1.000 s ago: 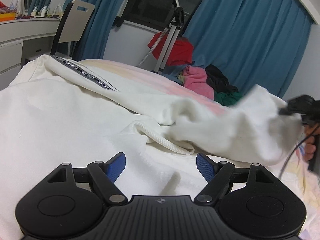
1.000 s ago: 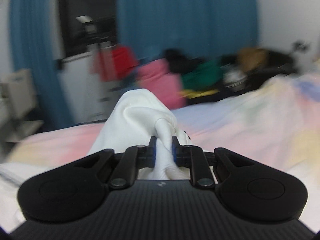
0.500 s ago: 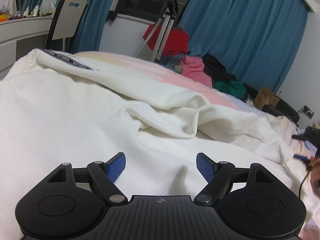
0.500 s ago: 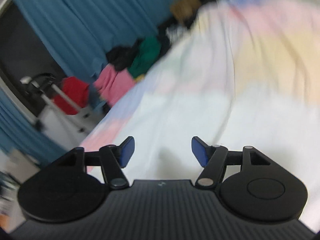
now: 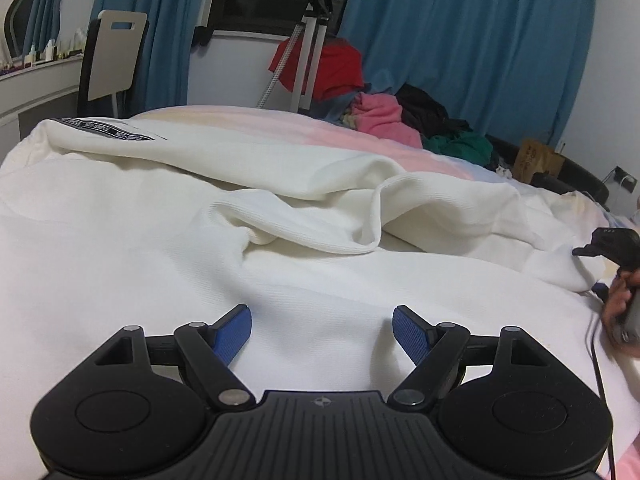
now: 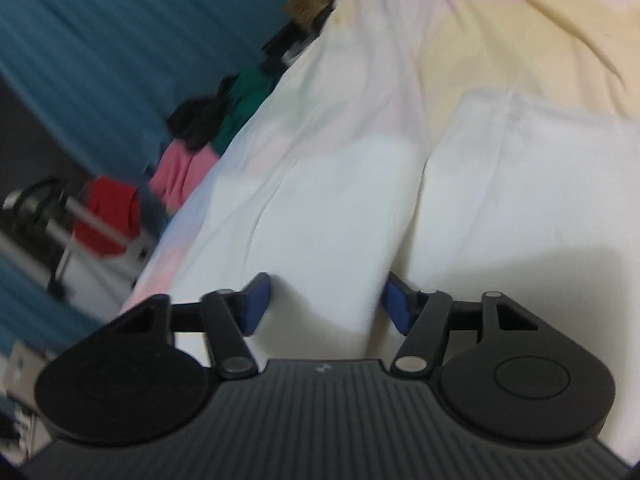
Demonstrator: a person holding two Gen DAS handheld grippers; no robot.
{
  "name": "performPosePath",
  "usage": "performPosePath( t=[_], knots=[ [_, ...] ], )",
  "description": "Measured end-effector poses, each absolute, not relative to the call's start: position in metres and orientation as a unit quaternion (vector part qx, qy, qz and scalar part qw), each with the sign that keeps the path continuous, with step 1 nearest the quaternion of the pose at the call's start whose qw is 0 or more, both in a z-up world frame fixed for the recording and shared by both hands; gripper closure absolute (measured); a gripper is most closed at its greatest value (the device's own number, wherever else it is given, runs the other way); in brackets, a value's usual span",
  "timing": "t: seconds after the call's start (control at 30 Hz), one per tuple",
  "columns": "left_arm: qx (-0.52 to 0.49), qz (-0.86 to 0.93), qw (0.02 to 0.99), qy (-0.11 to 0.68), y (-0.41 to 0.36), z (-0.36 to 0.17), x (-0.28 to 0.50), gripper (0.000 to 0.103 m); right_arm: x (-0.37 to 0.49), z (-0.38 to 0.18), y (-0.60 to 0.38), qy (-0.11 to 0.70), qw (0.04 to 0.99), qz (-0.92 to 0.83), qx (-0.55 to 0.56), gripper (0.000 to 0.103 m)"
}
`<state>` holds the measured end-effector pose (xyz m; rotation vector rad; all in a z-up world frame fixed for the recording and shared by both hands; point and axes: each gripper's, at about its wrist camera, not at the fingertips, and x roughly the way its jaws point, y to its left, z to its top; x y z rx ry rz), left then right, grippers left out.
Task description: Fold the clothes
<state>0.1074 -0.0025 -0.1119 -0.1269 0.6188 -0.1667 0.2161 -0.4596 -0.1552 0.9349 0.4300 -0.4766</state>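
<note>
Garment: white ribbed-knit cotton garment (image 5: pixel 168 216) spread over the bed, rumpled; one layer folded back across the middle in a soft ridge, curled hem edge showing fine ribbing. Black woven label strip with white lettering (image 5: pixel 108 131) lies at its far left corner.
Bed: pastel sheet in pink, yellow and pale blue bands (image 5: pixel 256 120), smooth, visible beyond the garment.
Left gripper: black plastic two-finger left gripper (image 5: pixel 322 330), jaws wide apart, blue textured pads (image 5: pixel 232 332) bare; it hovers just over the flat near part of the garment, holding nothing.
Chair: white-backed chair with a cut-out handle slot (image 5: pixel 114 60), far left, beside a white desk (image 5: pixel 36 80).
Tripod: silver metal tripod (image 5: pixel 308 36) against the window wall, red cloth (image 5: pixel 336 68) draped behind it.
Clothes pile: loose heap at the bed's far edge, no container: pink (image 5: pixel 382 118), black (image 5: pixel 424 106) and green (image 5: pixel 460 146) items crumpled together.
Box: brown cardboard box (image 5: pixel 536 158), contents not visible.
Right gripper: black plastic right gripper (image 6: pixel 324 304), jaws apart, astride a raised fold of the garment (image 6: pixel 320 208) without pinching it; view motion-blurred. From the left wrist it sits at the garment's right edge (image 5: pixel 612 246).
Curtains: blue pleated fabric (image 5: pixel 472 40).
</note>
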Motion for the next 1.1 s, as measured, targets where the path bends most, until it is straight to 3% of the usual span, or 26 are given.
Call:
performPosePath(
  t=[0.03,0.07,0.2,0.4,0.83,0.93,1.0,1.07,1.1],
  knots=[
    [-0.060,-0.083,0.948,0.302,-0.003,-0.112,0.108,0.024,0.226,-0.154,-0.468,0.199,0.839,-0.233,0.450,0.084],
    [-0.063,-0.082,0.948,0.302,-0.002,-0.113,0.110,0.024,0.241,-0.149,-0.473,0.205,0.838,-0.238,0.445,0.094],
    [-0.076,-0.084,0.945,0.306,0.002,-0.117,0.118,0.024,0.303,-0.088,-0.455,0.242,0.870,-0.246,0.354,0.097],
    [-0.085,-0.089,0.945,0.302,0.006,-0.117,0.118,0.024,0.309,0.047,-0.428,0.066,0.944,-0.167,0.276,0.097],
    [-0.081,-0.092,0.946,0.300,0.010,-0.112,0.114,0.024,0.236,-0.127,-0.519,0.167,0.886,-0.248,0.354,0.097],
    [-0.077,-0.089,0.947,0.300,0.007,-0.111,0.115,0.024,0.220,-0.170,-0.540,0.192,0.868,-0.267,0.371,0.091],
    [-0.072,-0.087,0.948,0.298,0.004,-0.110,0.115,0.024,0.219,-0.165,-0.546,0.205,0.866,-0.264,0.371,0.076],
    [-0.071,-0.084,0.949,0.296,0.001,-0.108,0.114,0.024,0.212,-0.152,-0.541,0.205,0.869,-0.271,0.359,0.049],
    [-0.072,-0.083,0.949,0.295,0.002,-0.107,0.114,0.024,0.210,-0.144,-0.534,0.200,0.873,-0.288,0.339,0.044]
  ],
)
